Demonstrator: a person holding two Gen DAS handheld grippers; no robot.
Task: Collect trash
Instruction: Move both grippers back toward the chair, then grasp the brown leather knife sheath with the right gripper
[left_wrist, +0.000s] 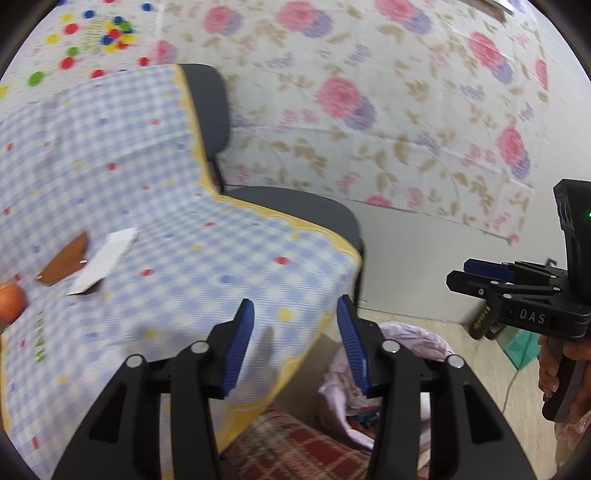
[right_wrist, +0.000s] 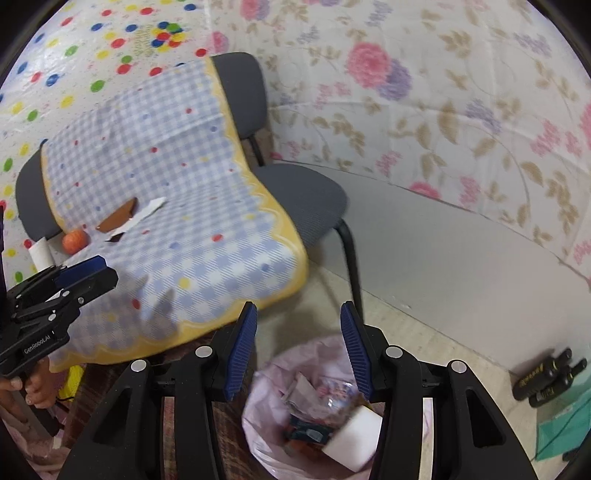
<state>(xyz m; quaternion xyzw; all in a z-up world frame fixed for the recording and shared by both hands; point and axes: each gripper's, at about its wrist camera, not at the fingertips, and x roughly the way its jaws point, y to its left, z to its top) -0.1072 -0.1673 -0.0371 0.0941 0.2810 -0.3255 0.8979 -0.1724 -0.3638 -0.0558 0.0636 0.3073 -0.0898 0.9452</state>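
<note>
A brown wrapper (left_wrist: 64, 264) and a white torn paper (left_wrist: 105, 260) lie on the blue checked cloth (left_wrist: 177, 206) over the chairs; both also show in the right wrist view (right_wrist: 118, 218) (right_wrist: 142, 216). My left gripper (left_wrist: 295, 347) is open and empty over the cloth's front edge. My right gripper (right_wrist: 299, 350) is open and empty above a bin with a pink bag (right_wrist: 273, 373) that holds a white block (right_wrist: 352, 435) and wrappers. The bin also shows in the left wrist view (left_wrist: 413, 336).
An orange fruit (right_wrist: 75, 240) and a white paper roll (right_wrist: 41, 254) sit at the cloth's left end. Grey chairs (right_wrist: 295, 192) stand against a flowered wall. Black bottles (right_wrist: 546, 380) and a green bag (right_wrist: 565, 428) lie on the floor at right.
</note>
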